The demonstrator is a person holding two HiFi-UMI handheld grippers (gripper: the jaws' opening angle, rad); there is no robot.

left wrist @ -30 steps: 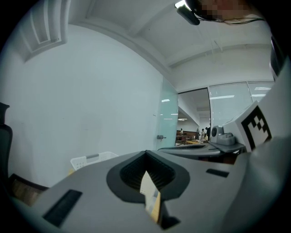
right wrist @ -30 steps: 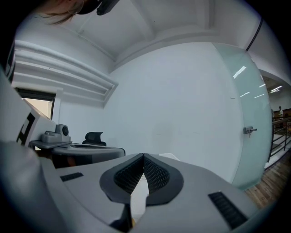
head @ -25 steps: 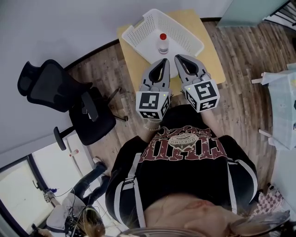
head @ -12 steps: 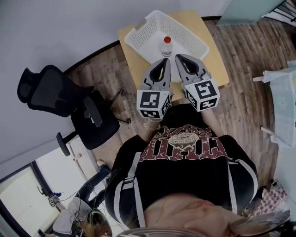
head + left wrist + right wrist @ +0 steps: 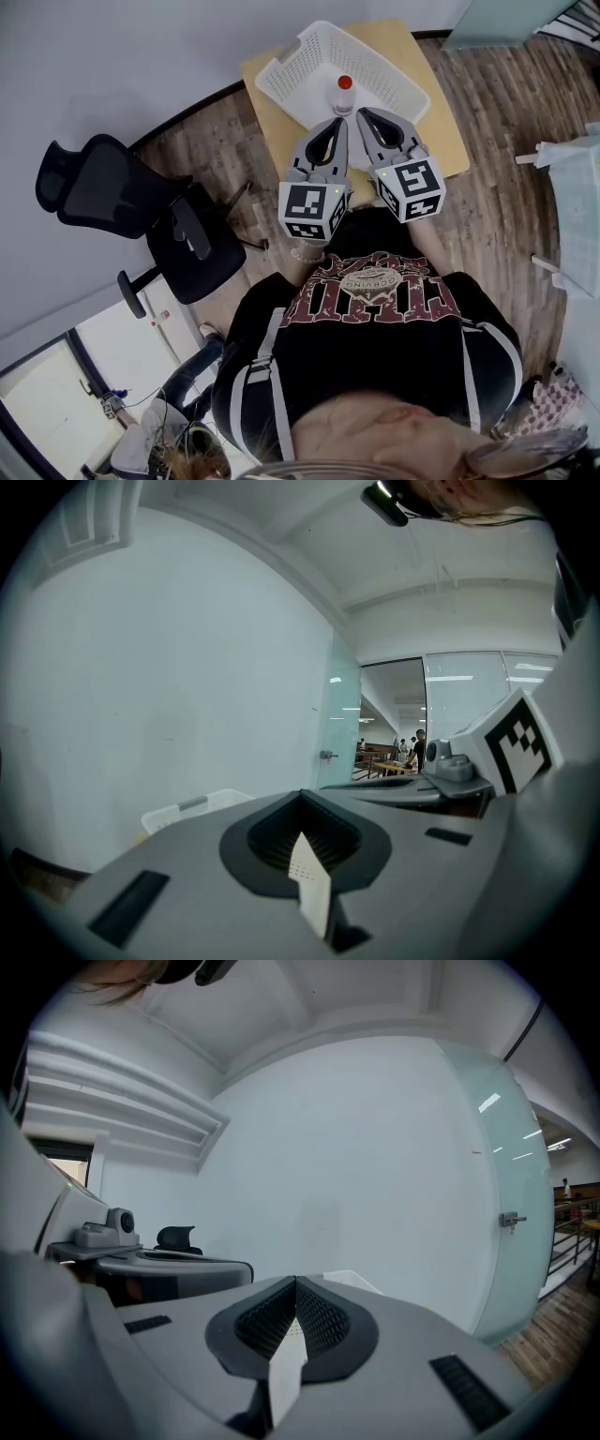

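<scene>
Both grippers are held side by side in front of the person's chest, pointing over a small yellow table (image 5: 442, 141). My left gripper (image 5: 337, 121) is shut, its jaws meeting with nothing between them (image 5: 300, 795). My right gripper (image 5: 360, 114) is shut and empty too (image 5: 296, 1281). Just past both tips stands a clear bottle (image 5: 345, 97) with a red cap, inside a white perforated basket (image 5: 309, 49). A corner of the basket (image 5: 187, 808) shows low in the left gripper view. Neither gripper touches the bottle.
A black office chair (image 5: 141, 216) stands left of the table on the wooden floor; its headrest (image 5: 176, 1237) shows beyond the left gripper's body (image 5: 150, 1267). A white wall faces both grippers. A frosted glass door (image 5: 511, 1222) is at the right, with distant people beyond it.
The grippers have crept a little forward and tilted up, so their tips sit closer to the bottle and basket. Both stayed shut.
</scene>
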